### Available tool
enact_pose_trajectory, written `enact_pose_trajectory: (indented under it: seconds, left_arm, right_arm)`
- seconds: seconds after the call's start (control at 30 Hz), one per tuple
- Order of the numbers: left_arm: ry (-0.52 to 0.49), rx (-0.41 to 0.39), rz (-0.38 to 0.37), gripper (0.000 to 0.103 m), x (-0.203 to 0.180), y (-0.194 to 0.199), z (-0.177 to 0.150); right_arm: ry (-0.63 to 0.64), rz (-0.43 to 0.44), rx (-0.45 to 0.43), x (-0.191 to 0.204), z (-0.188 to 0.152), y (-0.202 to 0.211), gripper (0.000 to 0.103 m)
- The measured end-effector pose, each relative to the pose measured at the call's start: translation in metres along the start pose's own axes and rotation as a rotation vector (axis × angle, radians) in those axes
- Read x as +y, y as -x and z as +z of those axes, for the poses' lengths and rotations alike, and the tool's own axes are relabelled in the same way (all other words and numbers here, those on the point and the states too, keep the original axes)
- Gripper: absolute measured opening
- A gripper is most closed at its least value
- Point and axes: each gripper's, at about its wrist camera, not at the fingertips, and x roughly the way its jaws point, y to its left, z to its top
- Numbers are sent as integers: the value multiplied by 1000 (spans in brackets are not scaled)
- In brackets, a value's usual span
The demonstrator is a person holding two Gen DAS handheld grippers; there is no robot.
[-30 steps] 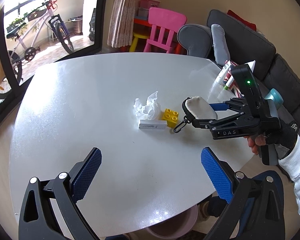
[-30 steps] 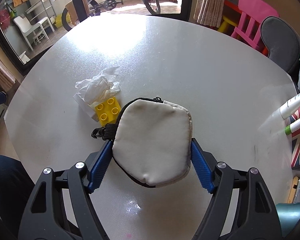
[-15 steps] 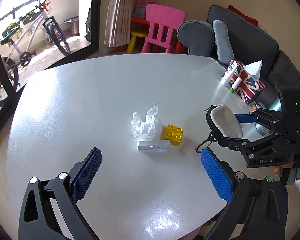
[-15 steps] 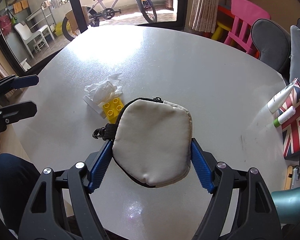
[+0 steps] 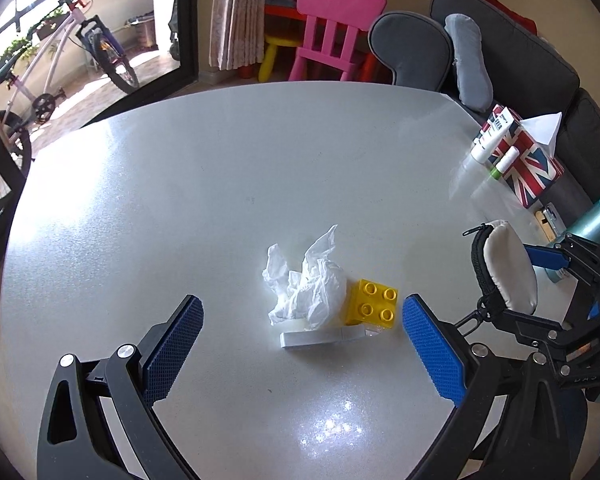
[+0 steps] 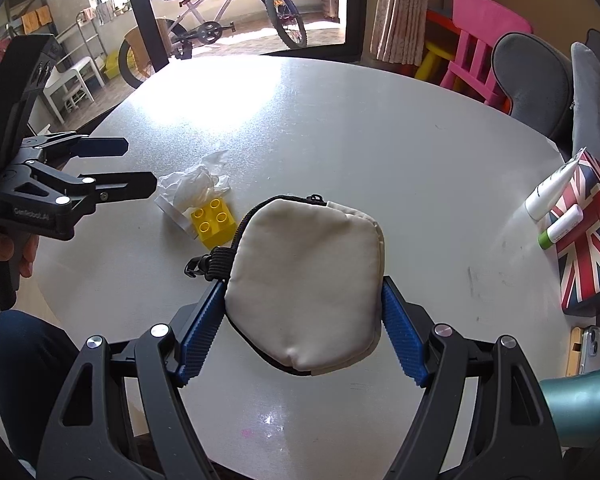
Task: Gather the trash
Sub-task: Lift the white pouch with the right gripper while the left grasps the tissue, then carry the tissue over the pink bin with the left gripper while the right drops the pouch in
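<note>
Near the middle of the white worktop (image 5: pixel 148 184) lie a crumpled tissue (image 5: pixel 306 282), a yellow toy brick (image 5: pixel 373 302) touching it, and a flat white packet (image 5: pixel 320 338) just in front. Bare surface stretches wide around them toward the far rim. The left hand-held gripper (image 5: pixel 300 350) hovers spread wide before this cluster, holding nothing. The right hand-held gripper (image 6: pixel 302 330) is clamped on a cream pouch (image 6: pixel 308 280), which has been carried away from the brick since a second ago, toward the flag-patterned tissue box (image 5: pixel 528 164) at the worktop's edge.

Crumpled white tissue (image 5: pixel 306 286) lies on the table, touching a yellow brick (image 5: pixel 372 303).
</note>
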Motion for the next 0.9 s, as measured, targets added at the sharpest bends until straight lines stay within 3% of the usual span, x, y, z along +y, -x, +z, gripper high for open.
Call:
enact_pose_trajectory:
  seconds: [0.3,0.37,0.43,0.47,0.53,0.6,0.7,0.9]
  left_arm:
    - [40,72,-12,95,5,-31,11]
    - [41,88,-15,88,5,-37,12]
    - [47,101,-11,67,8,-42,11]
    - [50,104,-9,61,9,-43,11]
    - [49,105,-8,38,10,-44,10]
    - [46,101,-11,24,11,-43,9]
    - [43,85,0,19,12,-40,9]
    - [25,54,7,19,12,-24,5]
  right_arm:
    - [-11,-3,2,-5,1,-3,76]
    - [-12,-2,3,-6,0,-5,76]
    - [-13,0,4,-6,0,-7,76]
    - [-13,0,4,-6,0,-8,76]
    - [-13,3,3,-6,1,-9,76]
    - [-13,4,0,-6,1,-8,76]
    - [-13,5,-5,-6,2,-8,76]
    - [-8,8,-20,-4,5,-3,76]
